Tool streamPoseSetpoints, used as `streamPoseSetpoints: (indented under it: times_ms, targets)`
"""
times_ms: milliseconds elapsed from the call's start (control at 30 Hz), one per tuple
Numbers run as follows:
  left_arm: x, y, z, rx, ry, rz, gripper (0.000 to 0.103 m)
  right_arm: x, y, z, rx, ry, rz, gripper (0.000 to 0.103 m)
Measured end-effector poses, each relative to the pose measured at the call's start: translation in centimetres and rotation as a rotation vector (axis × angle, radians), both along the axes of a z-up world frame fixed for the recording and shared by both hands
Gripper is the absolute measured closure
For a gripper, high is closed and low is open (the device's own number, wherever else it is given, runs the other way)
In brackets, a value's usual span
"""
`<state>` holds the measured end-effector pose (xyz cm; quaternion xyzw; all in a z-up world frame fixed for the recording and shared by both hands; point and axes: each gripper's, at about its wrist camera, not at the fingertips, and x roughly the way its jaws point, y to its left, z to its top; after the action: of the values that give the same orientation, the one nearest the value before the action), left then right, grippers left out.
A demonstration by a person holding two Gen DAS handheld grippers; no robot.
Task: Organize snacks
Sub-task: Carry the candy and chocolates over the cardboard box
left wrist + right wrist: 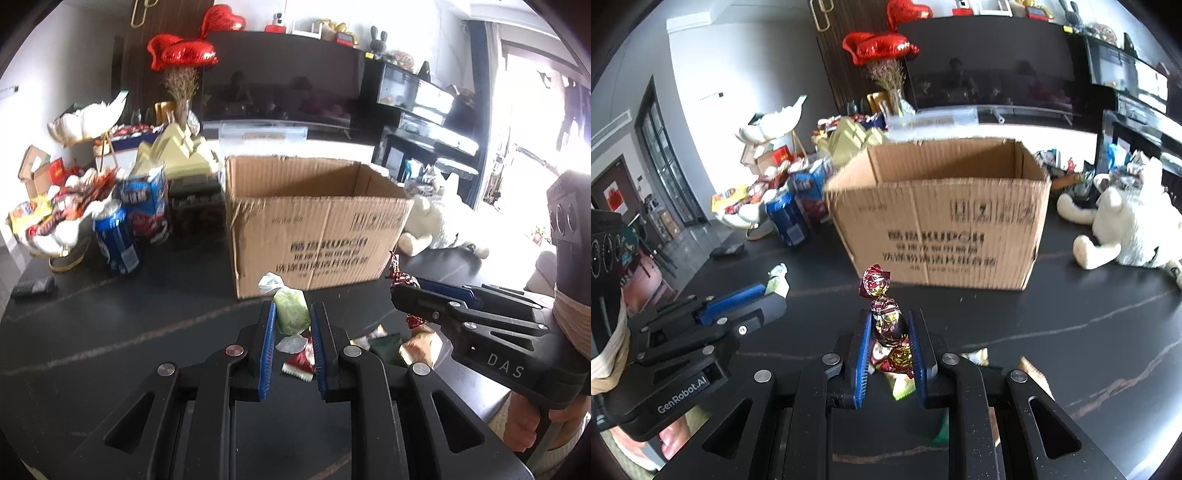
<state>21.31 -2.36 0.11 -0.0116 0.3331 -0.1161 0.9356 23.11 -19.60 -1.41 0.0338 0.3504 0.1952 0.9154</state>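
Left wrist view shows, at the far left, a white shell-shaped dish [62,229] piled with mixed snack packets, and beside it a blue can [117,240] and a blue snack bag [147,206]. In the middle stands your open cardboard box [317,221] on the dark table [110,332]; its inside is not visible from this height. Your left gripper [293,317] is level and points at the box, and it is clenched on a green wrapped candy [291,310], with the white twisted end of the wrapper sticking out forward. Under it lie a red packet [301,363] and some other loose snacks [402,345] on the table. At the right, your right gripper [400,286] comes in from the side, just in front of the box corner.

In the right wrist view, the right gripper [889,325] is squeezing a red and gold foil candy [882,314], held above the table, near the front wall of the cardboard box [942,221]. A white plush toy [1126,229] lies to the right.
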Motion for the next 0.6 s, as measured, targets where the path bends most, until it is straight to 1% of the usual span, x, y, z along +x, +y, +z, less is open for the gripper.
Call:
streamPoseSetpoints:
  times_ms: [133, 400, 600]
  targets:
    - [0.9, -0.4, 1.8, 0.014, -0.034, -0.01, 0.083, 0.8, -0.5, 1.8, 0.008, -0.027, -0.022, 0.082]
    - [3.6, -1.4, 5.4, 0.041, -0.068, -0.034, 0.083, 3.4, -1.3, 5.4, 0.016, -0.073, -0.052, 0.082]
    - [6.2, -1.7, 7.4, 0.053, -0.084, -0.042, 0.083, 5.9, -1.7, 7.3, 0.015, -0.076, -0.058, 0.082]
